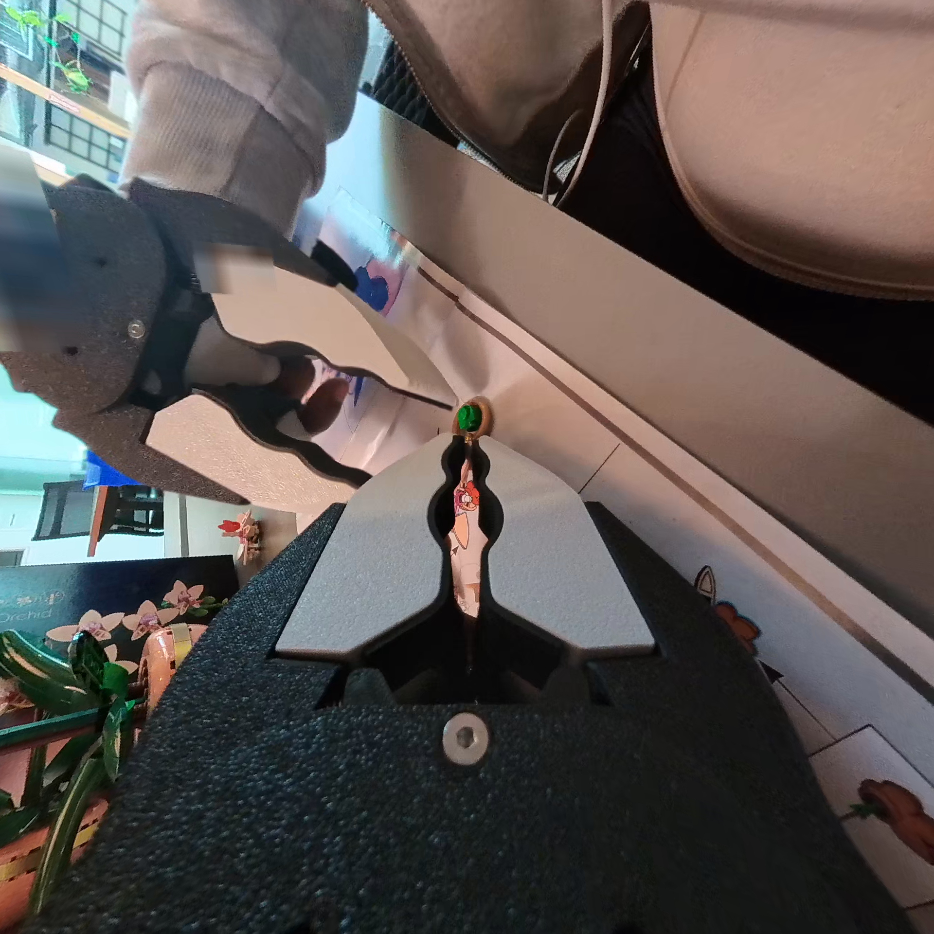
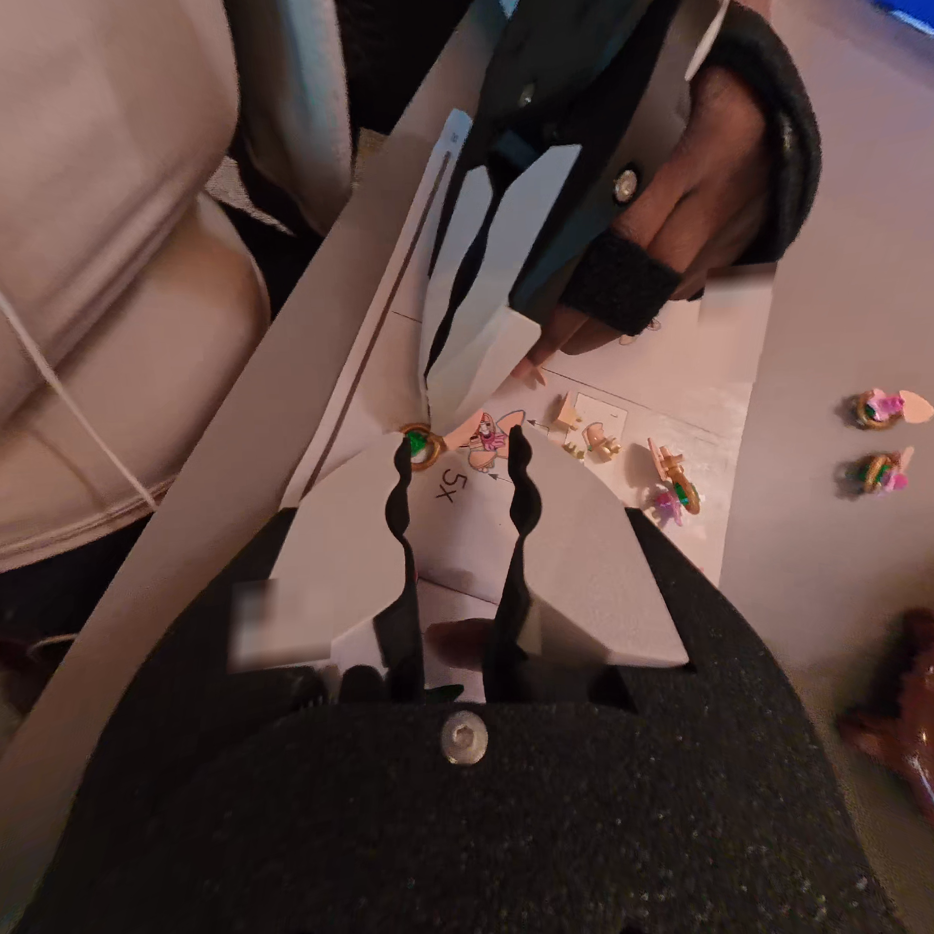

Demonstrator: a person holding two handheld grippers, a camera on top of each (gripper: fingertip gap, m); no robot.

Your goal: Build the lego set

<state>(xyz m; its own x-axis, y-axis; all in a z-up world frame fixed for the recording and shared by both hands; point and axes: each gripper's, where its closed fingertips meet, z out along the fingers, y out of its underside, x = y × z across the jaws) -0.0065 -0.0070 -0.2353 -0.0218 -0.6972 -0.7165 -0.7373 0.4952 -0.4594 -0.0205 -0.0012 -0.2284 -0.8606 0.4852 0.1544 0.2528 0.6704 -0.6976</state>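
My left gripper is shut on a small gold ring with a green stud, held just above the open instruction booklet. In the right wrist view it comes down from the top with the ring piece at its tips. My right gripper is open and empty, its left fingertip right beside the ring. It also shows at the left in the left wrist view, jaws apart.
On the booklet lie tan pieces and a flower assembly. Two more flower assemblies and a brown piece lie on the table to the right. The potted orchid model and the set box are at lower left. Less than 4 cm separates the two grippers' tips.
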